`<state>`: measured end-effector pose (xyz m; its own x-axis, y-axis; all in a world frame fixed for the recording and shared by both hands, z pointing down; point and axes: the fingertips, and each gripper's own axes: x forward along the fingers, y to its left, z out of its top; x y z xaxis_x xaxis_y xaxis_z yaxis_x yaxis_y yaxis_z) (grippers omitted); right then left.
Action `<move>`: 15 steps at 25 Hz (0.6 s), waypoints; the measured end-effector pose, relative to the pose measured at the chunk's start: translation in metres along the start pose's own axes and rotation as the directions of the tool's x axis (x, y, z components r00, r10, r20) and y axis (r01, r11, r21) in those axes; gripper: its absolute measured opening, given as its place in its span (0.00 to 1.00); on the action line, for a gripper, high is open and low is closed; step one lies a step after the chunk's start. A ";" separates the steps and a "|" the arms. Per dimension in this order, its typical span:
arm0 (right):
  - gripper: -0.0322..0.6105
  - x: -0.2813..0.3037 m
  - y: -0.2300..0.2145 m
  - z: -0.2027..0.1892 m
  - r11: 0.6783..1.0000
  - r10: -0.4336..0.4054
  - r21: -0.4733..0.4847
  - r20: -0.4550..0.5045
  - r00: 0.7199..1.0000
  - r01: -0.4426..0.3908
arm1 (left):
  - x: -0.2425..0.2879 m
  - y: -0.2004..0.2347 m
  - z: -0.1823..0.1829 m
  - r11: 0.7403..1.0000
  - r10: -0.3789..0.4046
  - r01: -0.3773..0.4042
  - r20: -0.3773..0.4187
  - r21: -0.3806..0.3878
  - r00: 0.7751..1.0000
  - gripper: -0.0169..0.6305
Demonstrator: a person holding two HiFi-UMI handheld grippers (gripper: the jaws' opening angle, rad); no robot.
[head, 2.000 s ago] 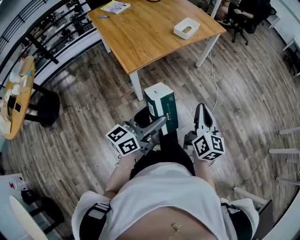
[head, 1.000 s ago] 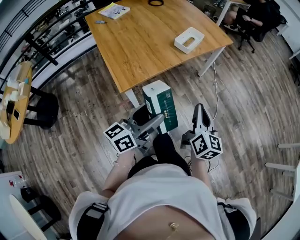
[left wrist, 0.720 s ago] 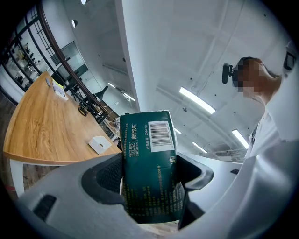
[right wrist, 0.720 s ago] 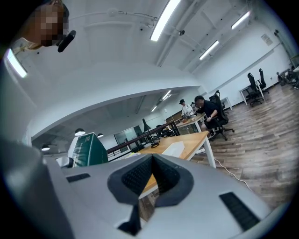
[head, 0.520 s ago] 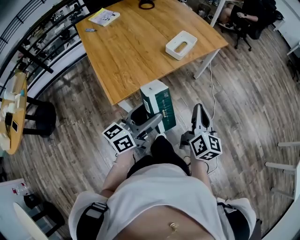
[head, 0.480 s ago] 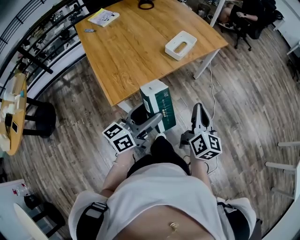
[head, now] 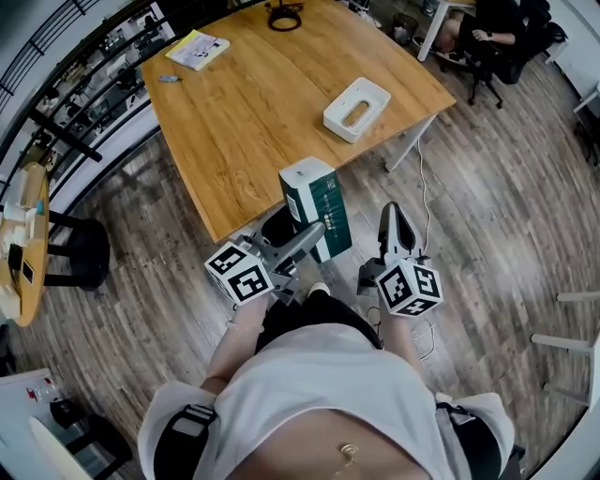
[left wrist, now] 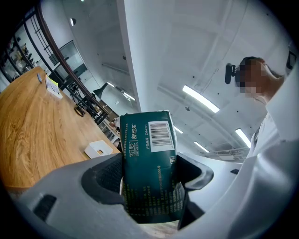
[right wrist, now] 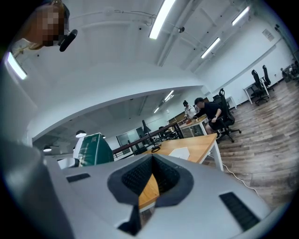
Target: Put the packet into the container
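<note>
A dark green packet point(head: 316, 206) with a white top is clamped upright in my left gripper point(head: 302, 239), held in front of the person near the wooden table's point(head: 272, 103) front edge. In the left gripper view the packet point(left wrist: 148, 168) fills the gap between the pads, its barcode facing up. The white open container point(head: 356, 97) rests on the table toward its right side, well beyond the packet. My right gripper point(head: 394, 217) is beside the packet on the right, its jaws closed with nothing between them; the right gripper view shows the pads point(right wrist: 148, 179) meeting.
A yellow booklet point(head: 198, 50) and a black ring-shaped object point(head: 285, 16) lie at the table's far side. A black stool point(head: 82, 251) and a round side table point(head: 21, 239) stand at the left. A seated person point(head: 483, 28) is at the far right. A cable point(head: 429, 178) runs over the wood floor.
The person has stepped toward the table: it and the container appear closer and lower in view. Both grippers keep their pose, the left one still holding the packet.
</note>
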<state>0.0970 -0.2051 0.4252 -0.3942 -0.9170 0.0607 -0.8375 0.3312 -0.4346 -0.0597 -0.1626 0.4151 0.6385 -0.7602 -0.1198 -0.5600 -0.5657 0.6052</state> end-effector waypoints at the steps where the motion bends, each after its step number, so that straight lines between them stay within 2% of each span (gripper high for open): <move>1: 0.07 0.000 0.000 0.000 1.000 0.004 -0.004 0.005 1.000 -0.004 | 0.000 0.000 0.000 1.000 -0.003 0.003 0.004 0.005 1.000 0.57; 10: 0.07 -0.013 -0.007 -0.009 0.999 -0.032 0.002 0.004 0.999 0.032 | -0.001 0.001 -0.001 1.000 -0.001 0.001 0.001 -0.004 1.000 0.57; 15: 0.07 0.012 -0.030 -0.001 0.997 -0.079 0.016 -0.012 0.997 0.079 | 0.033 0.023 0.005 1.000 0.006 -0.007 -0.033 -0.024 0.999 0.57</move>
<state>0.1174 -0.2259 0.4397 -0.3316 -0.9376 0.1051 -0.8598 0.2544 -0.4428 -0.0540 -0.2018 0.4209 0.6522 -0.7527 -0.0900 -0.5514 -0.5525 0.6251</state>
